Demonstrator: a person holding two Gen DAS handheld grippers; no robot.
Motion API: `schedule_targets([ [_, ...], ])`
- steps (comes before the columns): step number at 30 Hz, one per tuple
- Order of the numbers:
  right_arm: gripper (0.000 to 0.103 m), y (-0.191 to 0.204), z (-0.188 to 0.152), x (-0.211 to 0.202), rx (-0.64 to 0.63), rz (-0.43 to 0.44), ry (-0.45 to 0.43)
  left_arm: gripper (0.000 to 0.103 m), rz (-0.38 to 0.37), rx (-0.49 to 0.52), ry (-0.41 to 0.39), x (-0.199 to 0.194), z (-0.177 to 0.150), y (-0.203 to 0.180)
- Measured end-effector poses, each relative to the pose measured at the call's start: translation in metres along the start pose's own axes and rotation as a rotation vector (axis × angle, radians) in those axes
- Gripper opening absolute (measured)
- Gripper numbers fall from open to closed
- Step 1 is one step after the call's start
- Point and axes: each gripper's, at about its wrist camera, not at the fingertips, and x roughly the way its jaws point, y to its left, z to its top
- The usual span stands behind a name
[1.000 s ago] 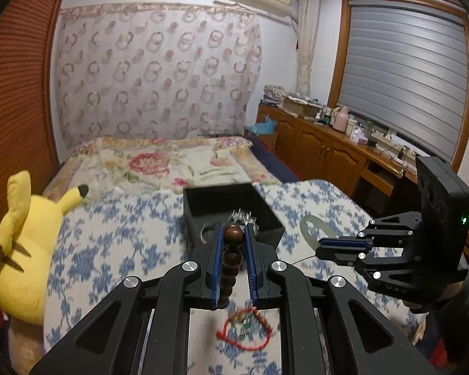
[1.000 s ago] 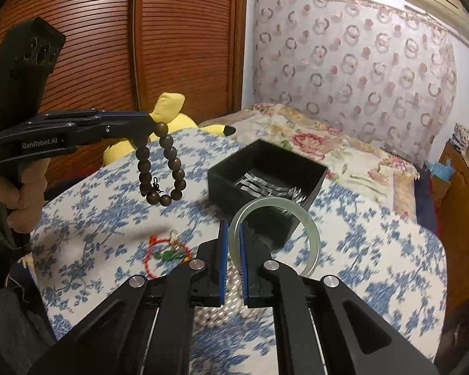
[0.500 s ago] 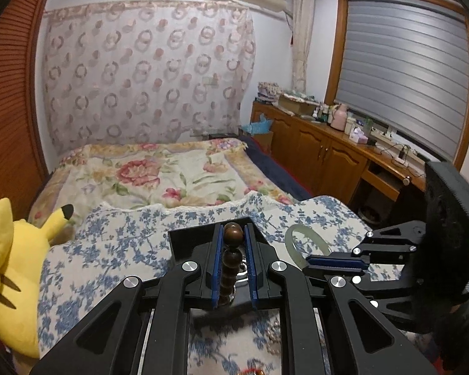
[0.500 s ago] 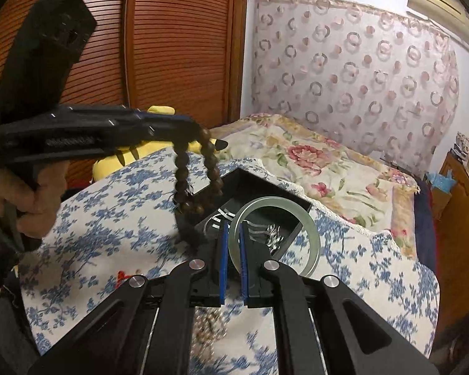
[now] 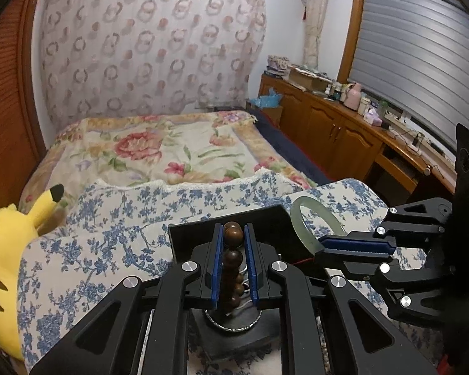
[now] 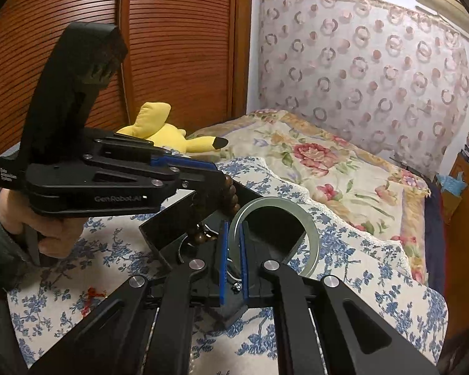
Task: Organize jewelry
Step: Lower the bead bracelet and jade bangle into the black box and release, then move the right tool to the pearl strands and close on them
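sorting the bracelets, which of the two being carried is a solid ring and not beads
The pale green bangle in the right gripper: one smooth rigid hoop. The brown bead bracelet in the left gripper is a strand of round wooden beads.

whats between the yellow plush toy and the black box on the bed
Only bare blue-flowered bedspread lies between the plush toy and the black box; the left wrist view shows it.

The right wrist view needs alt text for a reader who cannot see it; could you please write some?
The right gripper pinches a pale green jade bangle upright over an open black box on a blue-flowered white cloth. Beside it, the left gripper, held in a hand, dangles a dark brown wooden bead bracelet above the same box.
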Motion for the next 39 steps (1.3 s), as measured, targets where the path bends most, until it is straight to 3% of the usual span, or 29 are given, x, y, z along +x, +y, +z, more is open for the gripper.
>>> schedule_targets([
  [11,0.008,0.002,0.005,0.028,-0.017,0.041,0.020,0.029,0.050,-0.020,-0.021,-0.015,-0.004,0.017],
  [14,0.008,0.004,0.006,0.035,-0.017,0.046,0.027,0.040,0.076,-0.023,-0.033,-0.020,-0.006,0.023],
  [16,0.008,0.006,0.007,0.038,-0.019,0.051,0.027,0.058,0.085,-0.031,-0.037,-0.022,-0.007,0.026],
  [19,0.008,0.009,0.007,0.044,-0.018,0.053,0.034,0.072,0.103,-0.037,-0.047,-0.024,-0.009,0.033],
  [24,0.008,0.007,0.003,0.056,-0.003,0.032,0.070,0.084,0.122,-0.044,-0.060,-0.023,-0.013,0.039],
  [31,0.013,0.003,0.000,0.060,0.021,0.014,0.090,0.089,0.116,-0.046,-0.059,-0.021,-0.017,0.043],
  [39,0.016,0.000,-0.003,0.038,0.060,-0.006,0.059,0.092,0.119,-0.051,-0.071,-0.025,-0.018,0.042],
])
